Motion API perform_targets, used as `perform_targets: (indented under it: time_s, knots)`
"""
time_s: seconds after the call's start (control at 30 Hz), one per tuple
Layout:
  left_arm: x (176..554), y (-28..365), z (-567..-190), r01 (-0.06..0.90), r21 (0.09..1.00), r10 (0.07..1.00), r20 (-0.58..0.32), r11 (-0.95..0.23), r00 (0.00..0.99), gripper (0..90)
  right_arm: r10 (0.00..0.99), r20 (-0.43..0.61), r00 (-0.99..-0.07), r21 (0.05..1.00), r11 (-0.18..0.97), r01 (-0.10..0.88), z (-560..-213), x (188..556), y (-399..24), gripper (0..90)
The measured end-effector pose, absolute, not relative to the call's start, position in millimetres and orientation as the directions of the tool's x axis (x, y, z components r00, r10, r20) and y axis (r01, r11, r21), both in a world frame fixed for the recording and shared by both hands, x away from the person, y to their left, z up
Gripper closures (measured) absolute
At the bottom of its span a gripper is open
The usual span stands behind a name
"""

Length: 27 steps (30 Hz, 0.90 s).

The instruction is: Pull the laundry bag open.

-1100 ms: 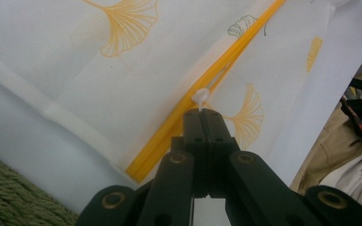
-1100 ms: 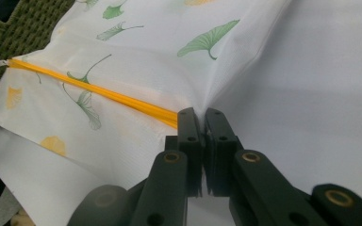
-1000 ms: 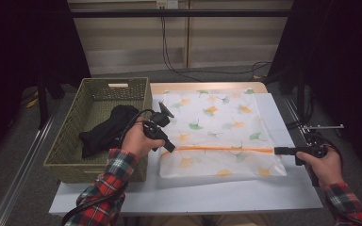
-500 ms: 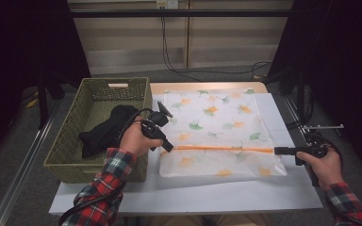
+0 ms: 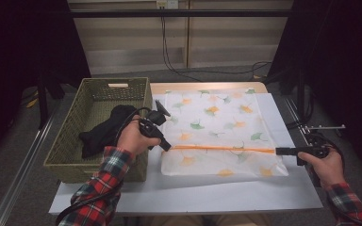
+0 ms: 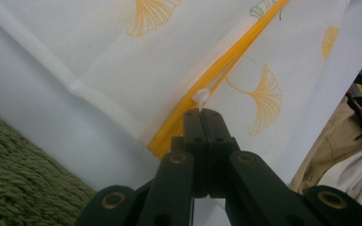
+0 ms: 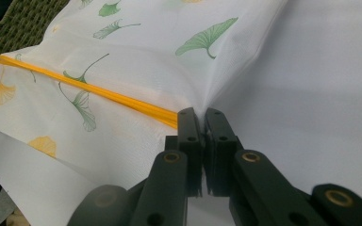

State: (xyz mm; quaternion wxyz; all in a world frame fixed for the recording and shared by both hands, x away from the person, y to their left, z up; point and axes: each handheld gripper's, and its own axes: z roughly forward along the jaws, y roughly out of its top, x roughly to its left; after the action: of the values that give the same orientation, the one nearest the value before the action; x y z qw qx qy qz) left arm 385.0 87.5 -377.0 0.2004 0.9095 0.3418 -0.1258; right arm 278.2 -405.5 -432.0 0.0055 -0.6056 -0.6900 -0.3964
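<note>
Nothing has moved since the earlier frame: left gripper (image 6: 201, 112) pinches the zipper pull (image 6: 201, 97), right gripper (image 7: 202, 114) clamps the bag (image 5: 217, 127) (mid-frame, on the tabletop), so zipping looks paused.

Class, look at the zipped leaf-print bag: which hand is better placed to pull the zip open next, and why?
Probably the left. Its tongs are shut on the white zip pull at the bag's basket-side end, so they can drag it along the orange zip. The right tongs pinch the bag at the far end, anchoring it.
</note>
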Motion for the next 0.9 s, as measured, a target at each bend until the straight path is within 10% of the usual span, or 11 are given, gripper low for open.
perform_targets:
  time_s: [0.9]
  knots:
    - [385.5, 94.7, -373.5, 0.683, 0.277, 0.587, -0.359, -0.676, 0.726, 90.0, 0.837, 0.49, -0.242, 0.531, -0.067, 0.845, -436.6, 279.4, -414.1, 87.3]
